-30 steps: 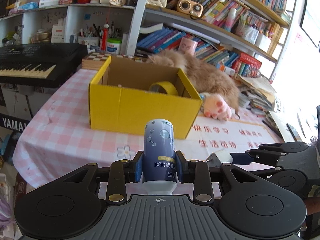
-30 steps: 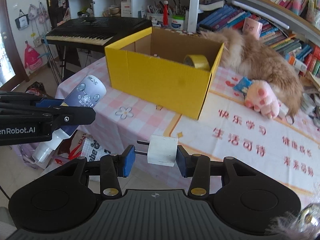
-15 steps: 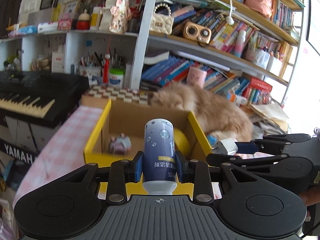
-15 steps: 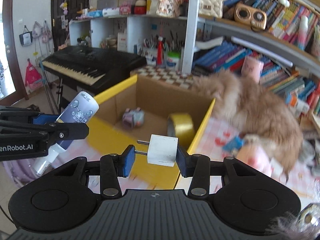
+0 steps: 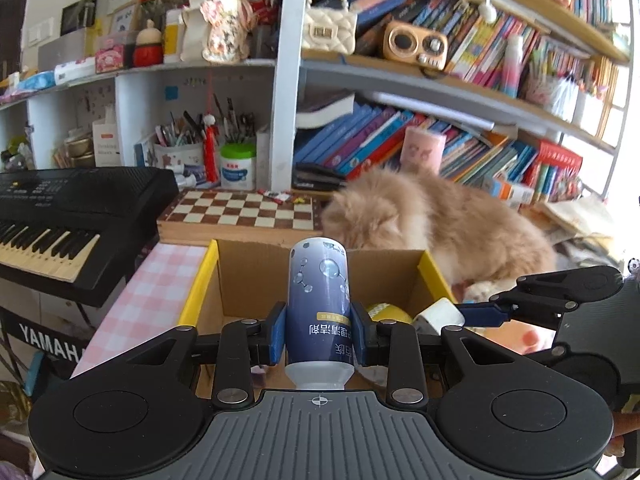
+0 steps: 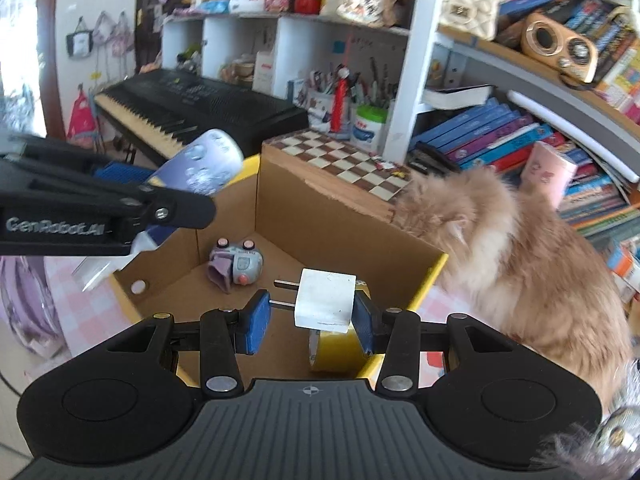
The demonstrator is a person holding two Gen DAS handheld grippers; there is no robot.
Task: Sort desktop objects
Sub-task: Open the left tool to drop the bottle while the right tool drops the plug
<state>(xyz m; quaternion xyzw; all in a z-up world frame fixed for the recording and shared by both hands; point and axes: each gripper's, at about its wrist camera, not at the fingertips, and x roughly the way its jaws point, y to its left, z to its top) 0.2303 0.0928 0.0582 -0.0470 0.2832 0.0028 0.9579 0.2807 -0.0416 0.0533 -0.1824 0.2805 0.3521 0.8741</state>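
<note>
My left gripper is shut on a blue bottle that stands cap down between its pads, above the open yellow cardboard box. My right gripper is shut on a white plug adapter, prongs pointing left, also over the box. Inside the box lie a yellow tape roll and a small grey-purple toy. In the left wrist view the right gripper shows at the right with the adapter. The bottle and left gripper appear at the left of the right wrist view.
A fluffy orange cat lies right behind the box. A chessboard sits behind the box, a black keyboard to the left. Crowded bookshelves fill the back. A pink checked cloth covers the table.
Both grippers have moved forward and a little up from the table's front edge to above the box, carrying the bottle and the adapter. The box interior now fills the view.
</note>
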